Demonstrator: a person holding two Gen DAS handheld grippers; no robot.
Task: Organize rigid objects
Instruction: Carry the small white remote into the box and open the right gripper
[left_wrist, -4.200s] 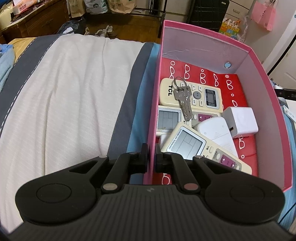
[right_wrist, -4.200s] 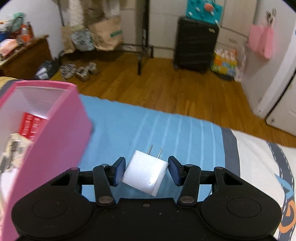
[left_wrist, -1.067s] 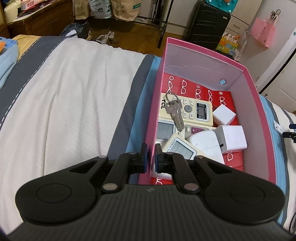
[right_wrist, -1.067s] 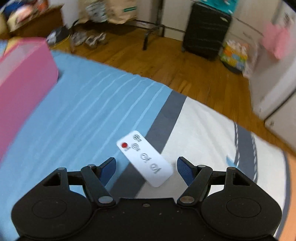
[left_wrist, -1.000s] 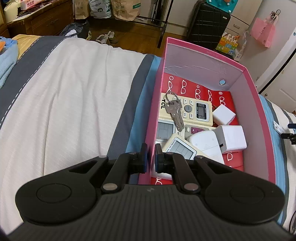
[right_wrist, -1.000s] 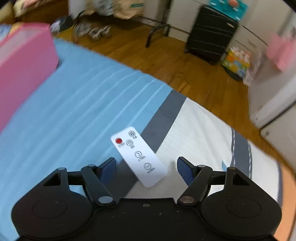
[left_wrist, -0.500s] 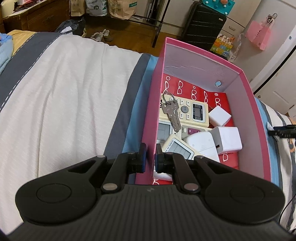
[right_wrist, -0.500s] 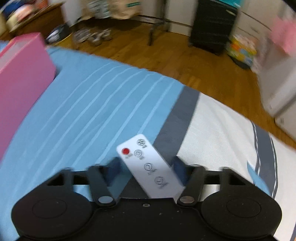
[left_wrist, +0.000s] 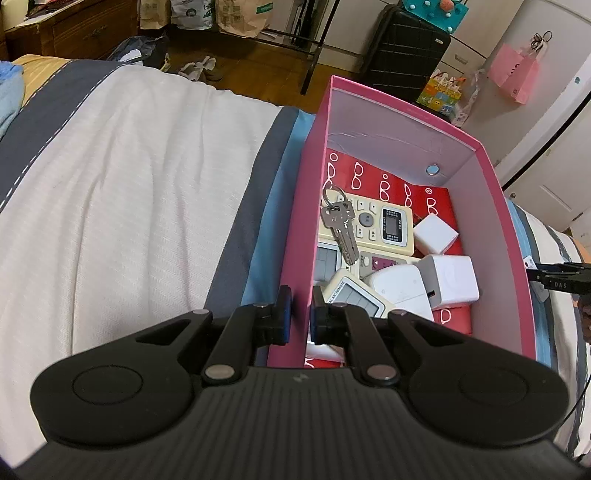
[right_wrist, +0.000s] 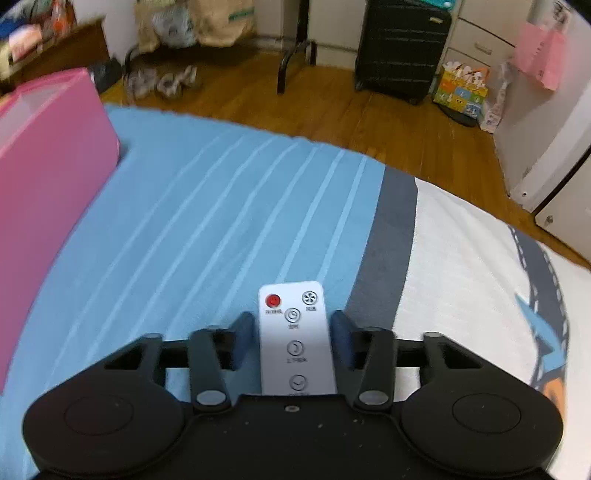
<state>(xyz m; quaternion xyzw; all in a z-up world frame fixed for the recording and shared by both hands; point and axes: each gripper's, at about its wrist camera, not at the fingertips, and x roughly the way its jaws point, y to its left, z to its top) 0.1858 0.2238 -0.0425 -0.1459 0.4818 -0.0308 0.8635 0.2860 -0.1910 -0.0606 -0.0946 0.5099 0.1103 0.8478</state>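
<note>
The left gripper (left_wrist: 299, 314) was pinched on the near long wall of the tall pink cardboard box (left_wrist: 515, 266), one blue-padded finger outside the wall and the other inside, the wall filling the narrow gap between them. The box stood on the striped bedspread (left_wrist: 129, 206), over its blue and grey bands, with a red lining printed with white spectacles on its floor. Inside it lay a cream remote control with grey buttons (left_wrist: 380, 223) toward the far end, a bunch of silver keys on a ring (left_wrist: 340, 225) resting across that remote, a small white cube charger (left_wrist: 436, 233) just beside it, a larger white cube adapter (left_wrist: 452, 280) against the right wall, a white rounded flat device (left_wrist: 400, 290) touching that adapter, and two more pale remotes with grey screens (left_wrist: 351, 295) nearest the gripper. The right gripper (right_wrist: 293, 339) straddled a slim white remote control with a red power button (right_wrist: 293, 332), which lay lengthwise between its blue-padded fingers; these were drawn in close along both long edges, though whether they actually gripped it could not be told. That remote sat over the blue striped part of the bedspread, next to a grey band, well apart from the pink box at the left edge of the right wrist view.
</note>
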